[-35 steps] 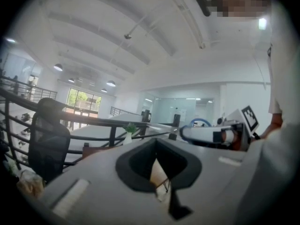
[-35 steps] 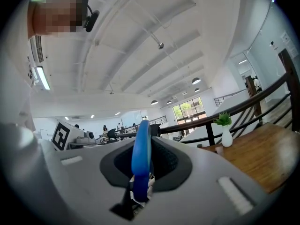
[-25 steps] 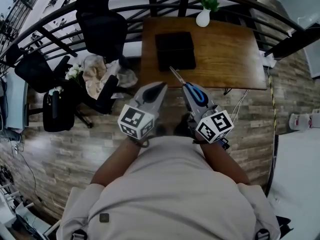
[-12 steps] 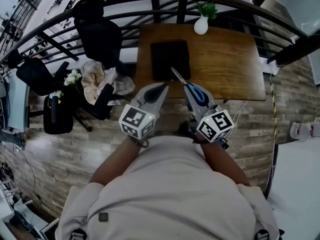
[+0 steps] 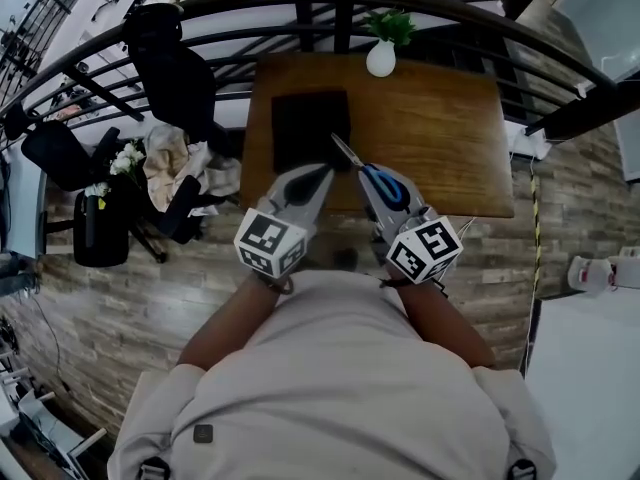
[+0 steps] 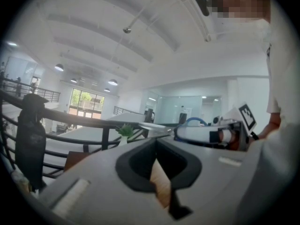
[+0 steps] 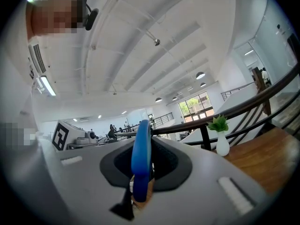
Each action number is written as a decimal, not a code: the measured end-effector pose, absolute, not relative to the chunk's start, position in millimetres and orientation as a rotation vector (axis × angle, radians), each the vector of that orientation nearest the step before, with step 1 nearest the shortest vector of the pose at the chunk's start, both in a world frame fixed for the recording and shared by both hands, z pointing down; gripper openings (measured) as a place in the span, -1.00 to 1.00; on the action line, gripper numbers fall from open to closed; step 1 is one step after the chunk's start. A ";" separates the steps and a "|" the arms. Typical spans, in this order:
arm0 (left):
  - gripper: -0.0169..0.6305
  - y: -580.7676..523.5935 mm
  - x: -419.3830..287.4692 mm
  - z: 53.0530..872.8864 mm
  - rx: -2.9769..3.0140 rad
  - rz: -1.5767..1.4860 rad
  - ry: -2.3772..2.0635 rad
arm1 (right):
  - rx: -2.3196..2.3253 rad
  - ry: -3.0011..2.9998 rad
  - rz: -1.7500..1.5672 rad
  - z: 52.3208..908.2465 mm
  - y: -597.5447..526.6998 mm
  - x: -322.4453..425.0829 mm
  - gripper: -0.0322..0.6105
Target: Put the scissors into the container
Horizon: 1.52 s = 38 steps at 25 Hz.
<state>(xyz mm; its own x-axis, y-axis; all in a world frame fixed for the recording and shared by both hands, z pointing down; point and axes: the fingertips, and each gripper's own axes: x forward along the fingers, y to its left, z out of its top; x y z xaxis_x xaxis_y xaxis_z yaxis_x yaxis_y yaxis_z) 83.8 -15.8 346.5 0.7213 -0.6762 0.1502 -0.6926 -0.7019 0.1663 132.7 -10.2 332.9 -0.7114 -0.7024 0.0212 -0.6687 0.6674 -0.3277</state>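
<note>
In the head view a black rectangular container (image 5: 311, 128) lies on the left part of a wooden table (image 5: 440, 138). My right gripper (image 5: 368, 174) is shut on the scissors (image 5: 386, 185). Their blue handles lie between the jaws, and the metal blades point up-left to the container's near right corner. In the right gripper view the blue handle (image 7: 140, 156) stands on edge between the fingers of that gripper (image 7: 142, 136). My left gripper (image 5: 322, 172) is shut and holds nothing, just left of the scissors at the table's near edge. The left gripper view shows its jaws (image 6: 157, 141) closed, with the scissors (image 6: 193, 122) to the right.
A white vase with a green plant (image 5: 381, 56) stands at the table's far edge, behind the container. A curved black railing (image 5: 200, 13) runs behind the table. Black office chairs (image 5: 170, 63) and a heap of cloth (image 5: 165, 163) stand on the wood floor to the left.
Both grippers and the person have moved forward to the table. The table and container now sit lower and further left in the head view, and the scissor blades reach the container's corner.
</note>
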 end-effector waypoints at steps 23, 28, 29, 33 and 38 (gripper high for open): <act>-0.94 -91.5 79.1 355.7 2.713 0.126 -1.036 | -1.199 2.744 -0.506 345.6 -81.6 132.6 -0.74; -0.94 -119.7 53.9 350.7 2.721 0.131 -1.022 | -1.212 2.735 -0.511 339.9 -110.0 108.7 -0.75; -0.94 -126.7 47.3 348.1 2.724 0.129 -1.023 | -1.207 2.736 -0.502 338.1 -116.2 101.9 -0.75; -0.94 -150.3 21.5 340.2 2.733 0.121 -1.024 | -1.199 2.739 -0.496 333.6 -137.6 74.4 -0.75; -0.94 -173.0 -13.1 337.1 2.731 0.110 -1.011 | -1.197 2.740 -0.489 329.9 -159.8 40.0 -0.75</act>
<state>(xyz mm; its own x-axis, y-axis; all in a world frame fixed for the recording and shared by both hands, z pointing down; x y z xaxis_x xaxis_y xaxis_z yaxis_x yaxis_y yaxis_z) -13.1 -173.0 337.1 0.7595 -0.6335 0.1478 -0.6505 -0.7366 0.1852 40.0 -159.8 329.9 -0.6824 -0.7305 0.0266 -0.6946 0.6367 -0.3349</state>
